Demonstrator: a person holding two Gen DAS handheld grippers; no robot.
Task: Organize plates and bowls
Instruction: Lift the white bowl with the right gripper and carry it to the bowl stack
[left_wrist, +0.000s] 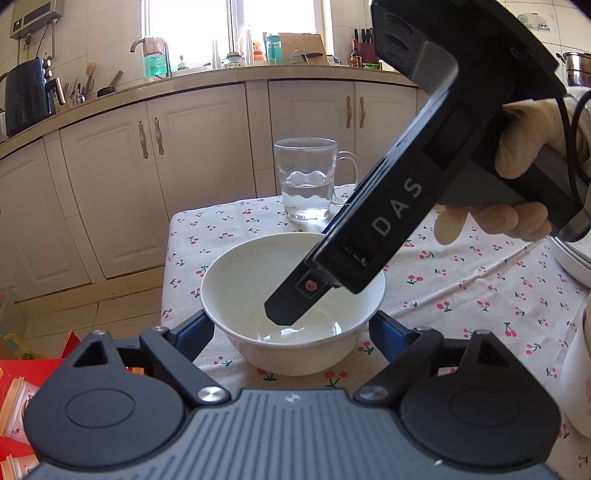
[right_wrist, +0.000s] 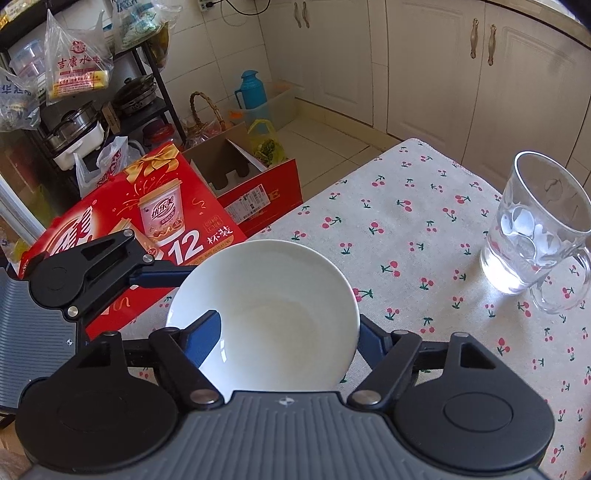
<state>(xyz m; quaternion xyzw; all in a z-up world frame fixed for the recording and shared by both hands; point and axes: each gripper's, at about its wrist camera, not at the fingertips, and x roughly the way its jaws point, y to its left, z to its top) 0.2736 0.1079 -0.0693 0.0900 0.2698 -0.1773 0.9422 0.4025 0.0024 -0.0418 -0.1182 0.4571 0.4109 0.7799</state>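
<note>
A white bowl (left_wrist: 291, 295) stands on the cherry-print tablecloth (left_wrist: 461, 288) near the table's front left corner. My left gripper (left_wrist: 291, 328) is open, with one blue finger on each side of the bowl's base. My right gripper (right_wrist: 288, 332) straddles the bowl's (right_wrist: 266, 314) rim: its left finger (right_wrist: 203, 339) is inside the bowl and the right finger is outside. In the left wrist view one right finger (left_wrist: 291, 302) reaches down into the bowl. Whether it pinches the wall I cannot tell.
A glass mug (left_wrist: 310, 181) with some water stands behind the bowl, also in the right wrist view (right_wrist: 535, 236). Another white dish edge (left_wrist: 572, 254) lies at the right. Red gift boxes (right_wrist: 155, 221) and a cardboard box sit on the floor left of the table.
</note>
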